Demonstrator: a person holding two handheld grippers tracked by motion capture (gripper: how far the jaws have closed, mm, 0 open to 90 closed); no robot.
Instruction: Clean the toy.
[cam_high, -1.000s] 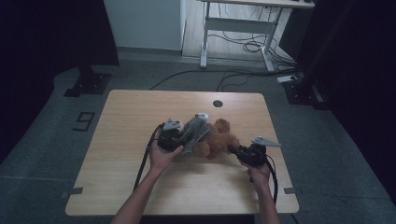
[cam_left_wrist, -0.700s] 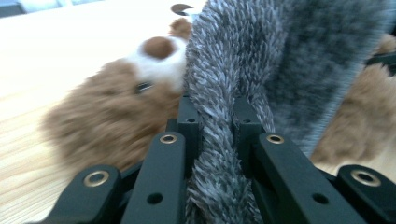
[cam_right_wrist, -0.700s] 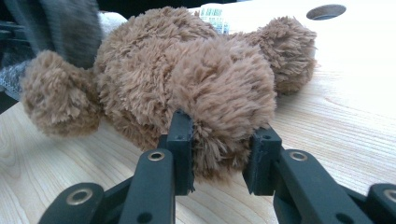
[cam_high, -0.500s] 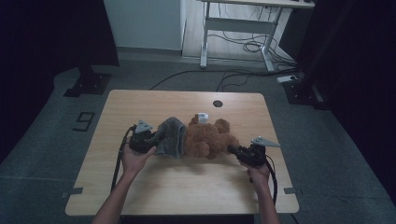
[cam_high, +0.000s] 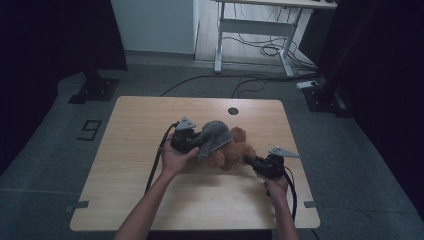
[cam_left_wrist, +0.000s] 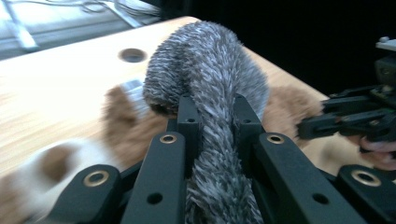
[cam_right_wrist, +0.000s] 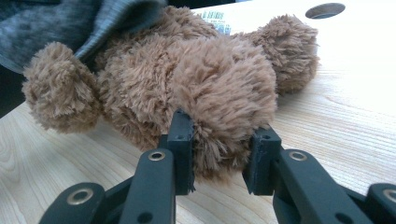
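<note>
Pinching grey garment (cam_left_wrist: 210, 93) in left hand-held gripper (cam_high: 186, 140), draped over brown teddy bear (cam_high: 232, 150) lying mid-surface (cam_high: 150, 115). Right hand-held gripper (cam_right_wrist: 219, 158) clamps bear's limb. Risk: plush compresses, limb slips free when I tug; fabric snags on head.

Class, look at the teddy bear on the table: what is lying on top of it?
A grey cloth is draped over the teddy bear, with the left claw pinching a fold of it. The bear's upper part is hidden beneath it. The right claw grips a brown limb.
</note>
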